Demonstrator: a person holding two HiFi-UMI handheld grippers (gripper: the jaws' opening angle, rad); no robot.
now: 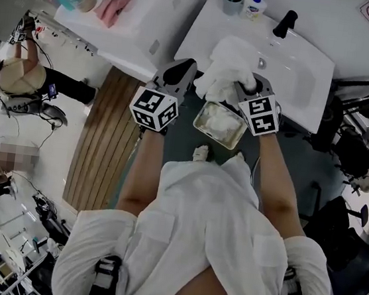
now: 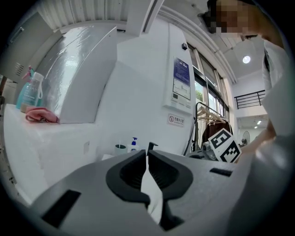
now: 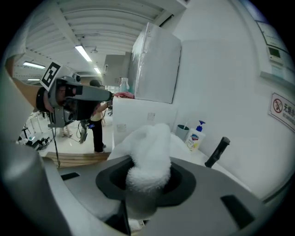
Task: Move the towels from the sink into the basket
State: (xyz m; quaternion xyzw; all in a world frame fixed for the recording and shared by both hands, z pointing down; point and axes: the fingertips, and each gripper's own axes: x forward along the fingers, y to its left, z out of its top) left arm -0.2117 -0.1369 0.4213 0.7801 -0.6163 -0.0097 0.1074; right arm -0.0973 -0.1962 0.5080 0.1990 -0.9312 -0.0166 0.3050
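The right gripper (image 1: 246, 90) has its fingers clamped on a bunched white towel (image 1: 229, 65), held over the sink (image 1: 300, 71) edge. The basket (image 1: 199, 120) lies just below, nearer the person, already holding white cloth, with nothing in the way. The left gripper (image 1: 179, 75), fingers closed and empty, hangs just beside it; tap (image 1: 285, 23) and soap (image 1: 255, 4) stand well behind

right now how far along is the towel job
Done: a first towel seems to lie in the basket. In hand: the right hand-held gripper is shut on a second towel, held up by the sink's front edge. Left: lower it into the basket and release. The visible basin shows no more towels, though the lifted one hides part.
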